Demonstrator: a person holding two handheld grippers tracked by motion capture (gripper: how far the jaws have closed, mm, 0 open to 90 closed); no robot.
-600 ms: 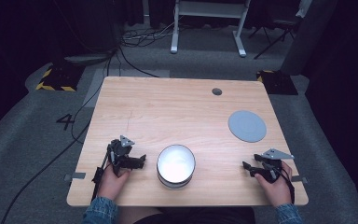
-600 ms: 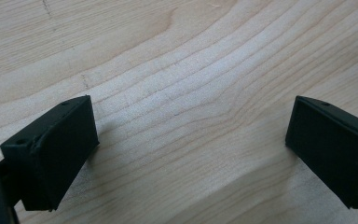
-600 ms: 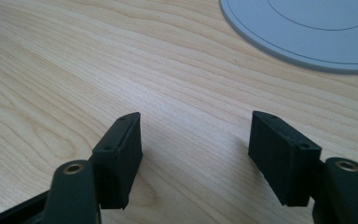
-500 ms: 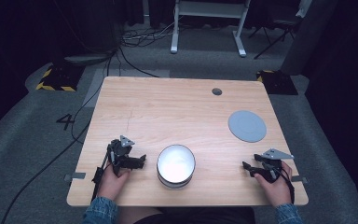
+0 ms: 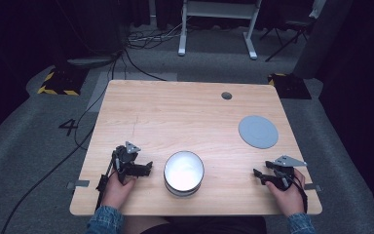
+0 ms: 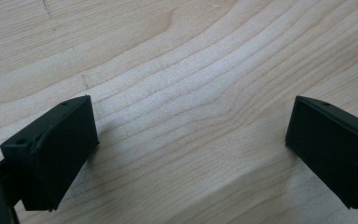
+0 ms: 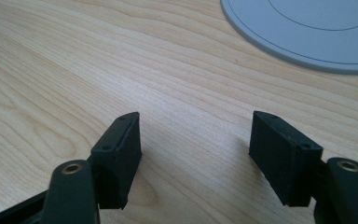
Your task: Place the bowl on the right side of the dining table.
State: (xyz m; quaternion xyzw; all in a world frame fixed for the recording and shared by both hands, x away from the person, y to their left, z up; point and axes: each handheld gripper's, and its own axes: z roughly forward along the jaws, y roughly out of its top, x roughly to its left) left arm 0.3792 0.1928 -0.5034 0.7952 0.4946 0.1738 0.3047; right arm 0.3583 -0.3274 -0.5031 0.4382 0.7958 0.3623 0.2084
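A round white bowl with a dark rim [image 5: 184,172] stands near the front edge of the wooden table [image 5: 175,117], between the two hands. My left gripper [image 5: 147,168] rests on the wood just left of the bowl, jaws pointing toward it and wide apart over bare wood [image 6: 191,126]. My right gripper [image 5: 256,174] lies at the front right, a good way from the bowl, open with nothing between its jaws [image 7: 196,135]. A flat grey disc [image 5: 257,131] lies beyond the right gripper; its edge [image 7: 307,28] shows at the top of the right gripper view.
A small dark round hole or cap [image 5: 226,95] sits in the table near the far edge. Cables trail off the table's left side to the floor. A desk frame and a chair stand on the grey carpet beyond the table.
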